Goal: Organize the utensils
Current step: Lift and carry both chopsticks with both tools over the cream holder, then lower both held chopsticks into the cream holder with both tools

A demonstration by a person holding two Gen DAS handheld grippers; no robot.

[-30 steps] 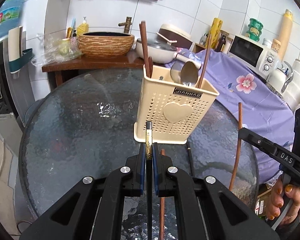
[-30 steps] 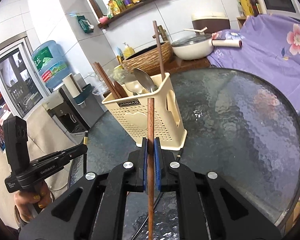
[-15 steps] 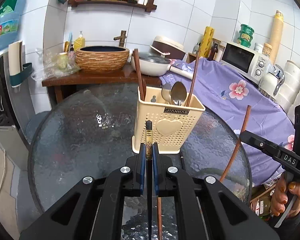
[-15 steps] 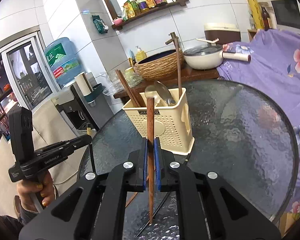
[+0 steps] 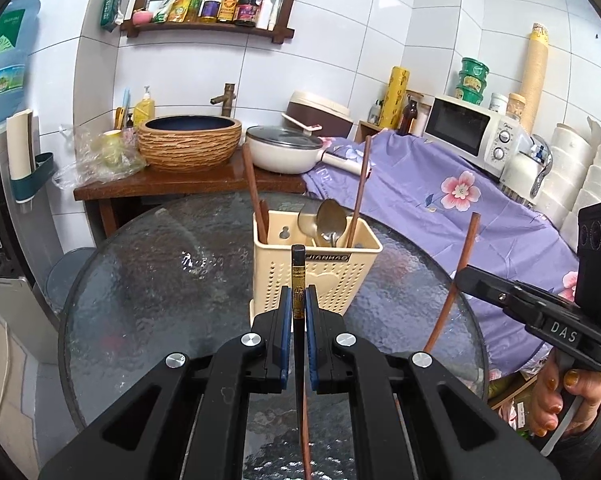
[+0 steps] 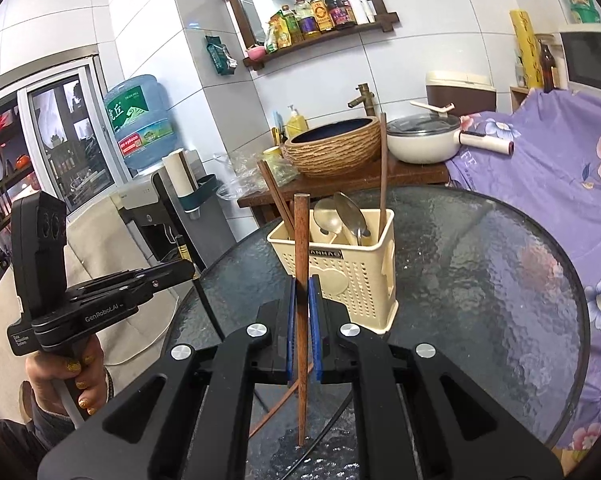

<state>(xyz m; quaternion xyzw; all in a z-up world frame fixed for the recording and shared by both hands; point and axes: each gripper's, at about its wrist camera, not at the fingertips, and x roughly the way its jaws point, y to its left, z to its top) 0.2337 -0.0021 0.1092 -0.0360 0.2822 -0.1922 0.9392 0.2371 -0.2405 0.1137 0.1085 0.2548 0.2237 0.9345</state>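
Two black handheld grippers stand clamped on chopsticks above the round textured-glass table (image 5: 140,280): the left gripper (image 5: 299,300) pinches a black gold-banded chopstick (image 5: 298,272), the right gripper (image 6: 301,292) a reddish-brown wooden chopstick (image 6: 301,240), both before the cream perforated plastic utensil caddy (image 5: 340,280) at frame centre.

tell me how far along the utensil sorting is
Partly done. The cream utensil holder on the glass table already has two spoons and a few brown chopsticks standing in it. In hand: the left gripper is shut on a black chopstick, the right gripper on a brown chopstick, both not yet in the holder. Left: at least two more sticks lie on the table.
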